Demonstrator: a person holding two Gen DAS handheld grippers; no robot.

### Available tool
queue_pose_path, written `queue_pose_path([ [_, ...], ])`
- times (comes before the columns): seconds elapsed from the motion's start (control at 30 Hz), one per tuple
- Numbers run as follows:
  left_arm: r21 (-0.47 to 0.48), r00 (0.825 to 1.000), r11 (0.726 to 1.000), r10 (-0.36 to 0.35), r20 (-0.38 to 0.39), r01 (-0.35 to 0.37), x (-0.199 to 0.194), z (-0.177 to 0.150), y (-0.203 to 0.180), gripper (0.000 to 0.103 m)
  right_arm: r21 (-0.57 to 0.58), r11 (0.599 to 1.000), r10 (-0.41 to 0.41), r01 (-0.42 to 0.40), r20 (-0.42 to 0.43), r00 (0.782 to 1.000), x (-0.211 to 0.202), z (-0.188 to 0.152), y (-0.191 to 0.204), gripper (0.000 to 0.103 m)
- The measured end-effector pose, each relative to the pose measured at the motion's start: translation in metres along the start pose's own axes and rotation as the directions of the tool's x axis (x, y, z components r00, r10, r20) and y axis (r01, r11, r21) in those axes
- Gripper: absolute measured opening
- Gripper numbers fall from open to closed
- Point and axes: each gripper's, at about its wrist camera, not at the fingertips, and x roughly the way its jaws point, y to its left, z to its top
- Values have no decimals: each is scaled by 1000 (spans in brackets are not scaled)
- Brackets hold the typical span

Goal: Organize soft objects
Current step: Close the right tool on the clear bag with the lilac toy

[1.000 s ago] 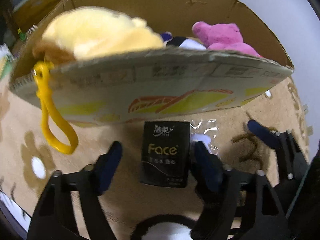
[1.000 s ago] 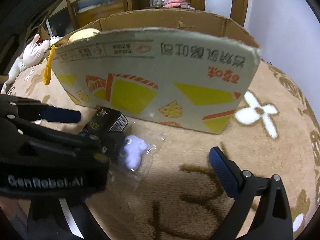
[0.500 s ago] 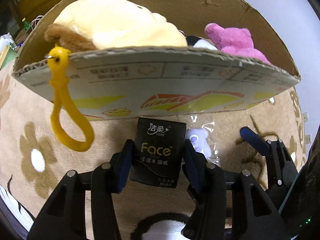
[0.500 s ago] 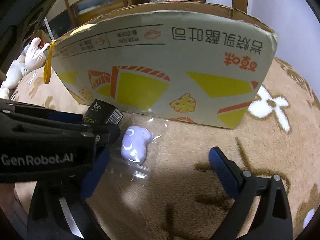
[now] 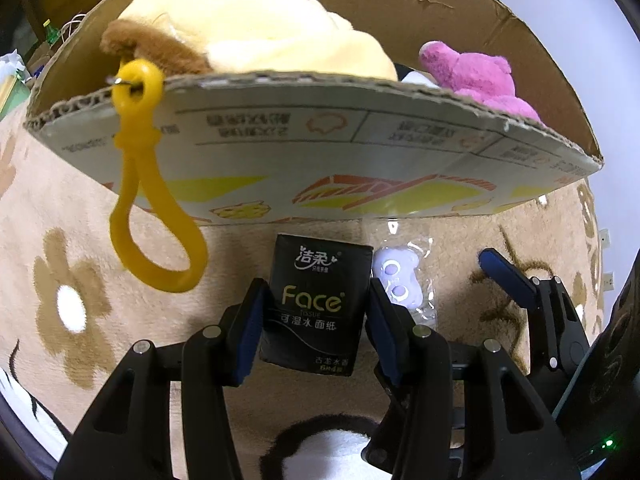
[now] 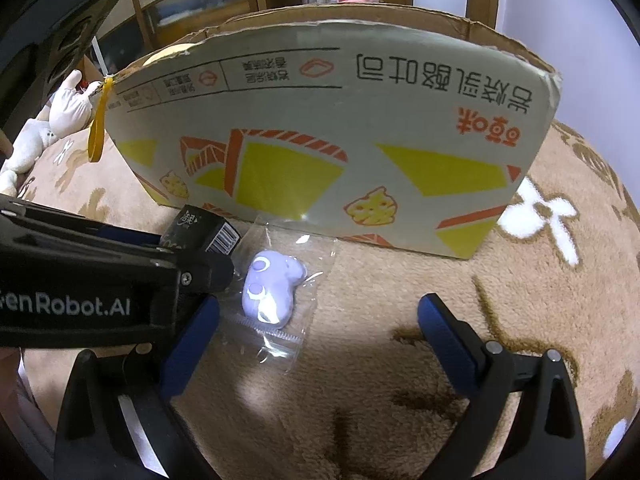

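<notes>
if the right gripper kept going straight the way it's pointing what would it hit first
Most likely the printed front wall of the cardboard box. The right gripper is open over bare carpet, and the bagged purple toy lies just left of its centre line, so it might brush that first; depth is unclear.

Dim, warm indoor light falls from above. Glare flares on the clear plastic bag [image 6: 280, 300] holding a lilac toy, and dark shadows pool on the beige flowered rug [image 6: 520, 280]. Fisheye bending curves the printed cardboard box [image 5: 320, 160]; corners vignette black.
</notes>
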Motion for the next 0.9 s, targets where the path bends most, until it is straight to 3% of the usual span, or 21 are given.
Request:
queue_pose_path([
  [0.13,-15,1000,1000,-19,-8,19,4,1,5,48,-8,1000,16,-16,1,1000,2,1,5,103],
  [0.4,-35,998,999,37,50,-35,-12,3,17,48,5,999,47,-47,7,999,8,9,13,103],
  [0.6,-44,995,995,90,46,-88,-6,3,25,48,17,1000,12,-12,16,1000,19,15,20,103],
  [0.8,-88,996,993,82,42,-78,-8,6,40,48,-3,1000,-23,24,21,999,28,17,29,103],
  [0.9,-87,994,991,103,41,-99,-11,5,50,48,1,999,-37,37,21,999,30,18,30,93],
])
